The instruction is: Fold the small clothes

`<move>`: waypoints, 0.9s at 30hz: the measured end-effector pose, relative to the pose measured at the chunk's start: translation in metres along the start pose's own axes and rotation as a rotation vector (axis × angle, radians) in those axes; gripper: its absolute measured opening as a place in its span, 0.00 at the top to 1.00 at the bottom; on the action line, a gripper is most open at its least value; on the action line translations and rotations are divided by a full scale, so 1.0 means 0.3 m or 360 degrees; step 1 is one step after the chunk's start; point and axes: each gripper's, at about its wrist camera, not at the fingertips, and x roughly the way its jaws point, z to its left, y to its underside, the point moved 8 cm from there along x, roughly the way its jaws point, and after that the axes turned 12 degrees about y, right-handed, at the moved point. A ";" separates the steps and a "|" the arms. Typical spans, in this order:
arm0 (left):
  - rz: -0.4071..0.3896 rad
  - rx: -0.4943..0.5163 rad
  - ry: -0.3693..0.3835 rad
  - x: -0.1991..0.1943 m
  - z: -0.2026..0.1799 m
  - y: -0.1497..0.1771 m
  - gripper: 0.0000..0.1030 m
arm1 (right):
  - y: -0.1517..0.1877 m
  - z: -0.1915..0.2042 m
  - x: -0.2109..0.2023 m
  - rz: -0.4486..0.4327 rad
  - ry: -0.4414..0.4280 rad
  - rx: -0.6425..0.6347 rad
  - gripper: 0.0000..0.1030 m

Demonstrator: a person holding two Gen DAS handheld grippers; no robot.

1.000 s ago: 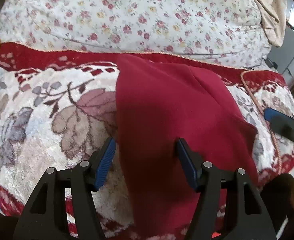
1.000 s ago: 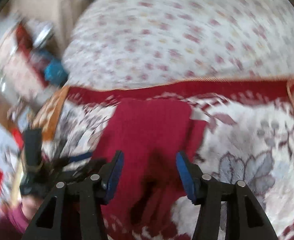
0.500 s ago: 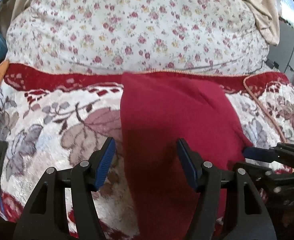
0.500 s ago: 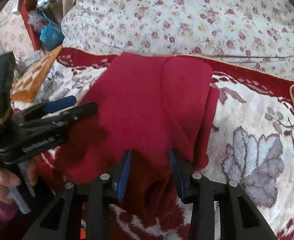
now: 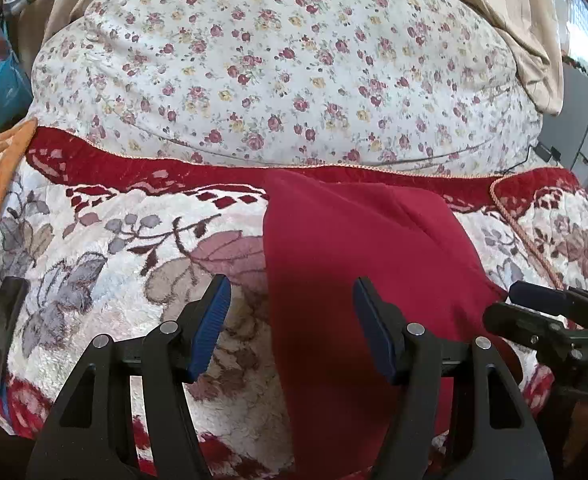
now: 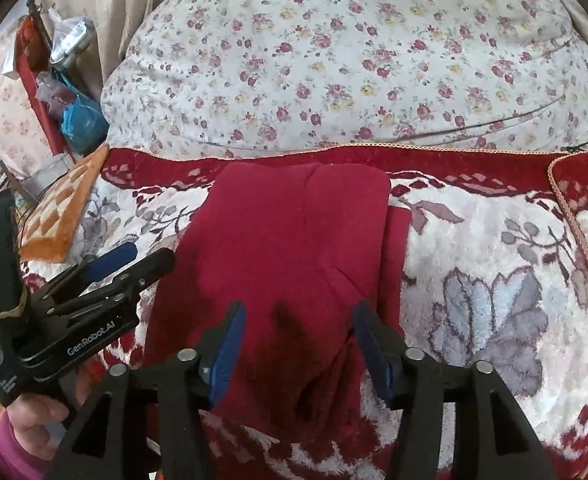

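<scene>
A: Left gripper (image 5: 292, 320), jaws spread wide, nothing between the blue pads (image 5: 210, 326) but air and cloth below. What have you got on your side?

B: Right gripper (image 6: 299, 346), jaws wide apart too, holding nothing. The red garment (image 6: 294, 264) lies flat straight ahead of them, running from under the jaws out to the far red border of the plush floral blanket (image 6: 493, 280).

A: From the left view the red garment (image 5: 357, 272) sits under the right-hand jaw and beyond it; its straight left edge runs forward between the two jaws. The left-hand jaw hangs over bare floral blanket (image 5: 94, 264).

B: There's a seam or fold line down the middle of the cloth ahead of my jaws, and a narrower layer sticks out along the edge past the right-hand jaw. Near end is rumpled just below the jaws.

A: I see your gripper (image 5: 549, 320) off to the right of my jaws, right at the garment's right edge. Whether it touches the cloth, cannot tell.

B: And yours (image 6: 106, 276) sits left of my jaws, beside the garment's left edge. Beyond everything, the rose-print quilt (image 6: 353, 60); far left of my jaws, an orange checked cloth (image 6: 66, 208)
</scene>
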 end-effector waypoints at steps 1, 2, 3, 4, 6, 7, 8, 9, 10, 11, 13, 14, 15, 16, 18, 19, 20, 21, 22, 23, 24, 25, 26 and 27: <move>0.0001 -0.0009 0.0001 0.002 0.003 0.002 0.38 | -0.002 0.002 0.000 -0.0005 0.0004 0.0001 0.36; 0.0005 -0.0009 -0.0006 0.004 0.006 0.003 0.36 | -0.006 0.001 -0.002 -0.0015 0.0016 0.0004 0.32; 0.0005 -0.0004 -0.0013 0.005 0.008 0.005 0.34 | -0.005 -0.002 -0.004 -0.0022 0.0024 0.0005 0.32; 0.0000 0.0002 -0.0015 0.006 0.008 0.006 0.30 | -0.008 -0.002 -0.004 -0.0026 0.0034 0.0003 0.32; -0.0005 -0.0002 -0.0002 0.007 0.007 0.007 0.30 | -0.011 -0.002 -0.003 -0.0025 0.0044 0.0003 0.32; -0.0005 -0.0006 0.0007 0.007 0.006 0.007 0.30 | -0.013 -0.004 -0.001 -0.0023 0.0046 0.0005 0.32; -0.0006 -0.0008 0.0010 0.009 0.007 0.005 0.30 | -0.013 -0.004 0.000 -0.0022 0.0049 0.0008 0.32; -0.0004 -0.0006 0.0011 0.011 0.007 0.006 0.30 | -0.014 -0.007 0.003 -0.0019 0.0052 0.0015 0.32; -0.0001 -0.0005 0.0009 0.013 0.008 0.007 0.30 | -0.013 -0.009 0.006 -0.0013 0.0054 0.0019 0.32; -0.0001 -0.0007 0.0004 0.012 0.008 0.007 0.30 | -0.012 -0.009 0.010 -0.0004 0.0055 0.0021 0.31; 0.0003 -0.0002 0.0002 0.012 0.008 0.007 0.30 | -0.006 -0.010 0.021 0.0022 0.0060 0.0018 0.31; 0.0003 0.0007 -0.0008 0.012 0.008 0.006 0.30 | -0.004 -0.009 0.024 0.0029 0.0061 0.0017 0.31; -0.0002 0.0016 -0.0018 0.010 0.008 0.005 0.30 | -0.003 -0.008 0.025 0.0031 0.0060 0.0018 0.31; -0.0012 0.0031 -0.0037 0.006 0.008 0.002 0.30 | -0.004 -0.008 0.025 0.0029 0.0059 0.0017 0.31; -0.0020 0.0063 -0.0073 0.003 0.011 -0.004 0.30 | -0.007 -0.006 0.023 0.0017 0.0059 0.0019 0.31; -0.0024 0.0083 -0.0095 0.001 0.011 -0.007 0.30 | -0.011 -0.006 0.020 0.0009 0.0056 0.0021 0.31; -0.0025 0.0096 -0.0109 0.000 0.011 -0.009 0.30 | -0.015 -0.006 0.016 0.0001 0.0054 0.0026 0.31; -0.0024 0.0105 -0.0116 0.000 0.012 -0.010 0.30 | -0.019 -0.006 0.013 -0.0006 0.0053 0.0028 0.31; -0.0024 0.0107 -0.0115 0.000 0.014 -0.010 0.30 | -0.024 -0.008 0.011 -0.0012 0.0055 0.0028 0.31; -0.0024 0.0103 -0.0111 0.000 0.016 -0.011 0.30 | -0.027 -0.007 0.010 -0.0015 0.0058 0.0026 0.31; -0.0022 0.0100 -0.0109 0.001 0.018 -0.011 0.30 | -0.032 -0.008 0.009 -0.0019 0.0060 0.0024 0.31; -0.0018 0.0097 -0.0109 0.003 0.020 -0.010 0.30 | -0.033 -0.009 0.010 -0.0021 0.0064 0.0022 0.31; -0.0016 0.0096 -0.0111 0.003 0.022 -0.009 0.30 | -0.033 -0.010 0.011 -0.0021 0.0068 0.0020 0.31; -0.0014 0.0095 -0.0114 0.003 0.023 -0.010 0.30 | -0.032 -0.009 0.012 -0.0019 0.0073 0.0021 0.31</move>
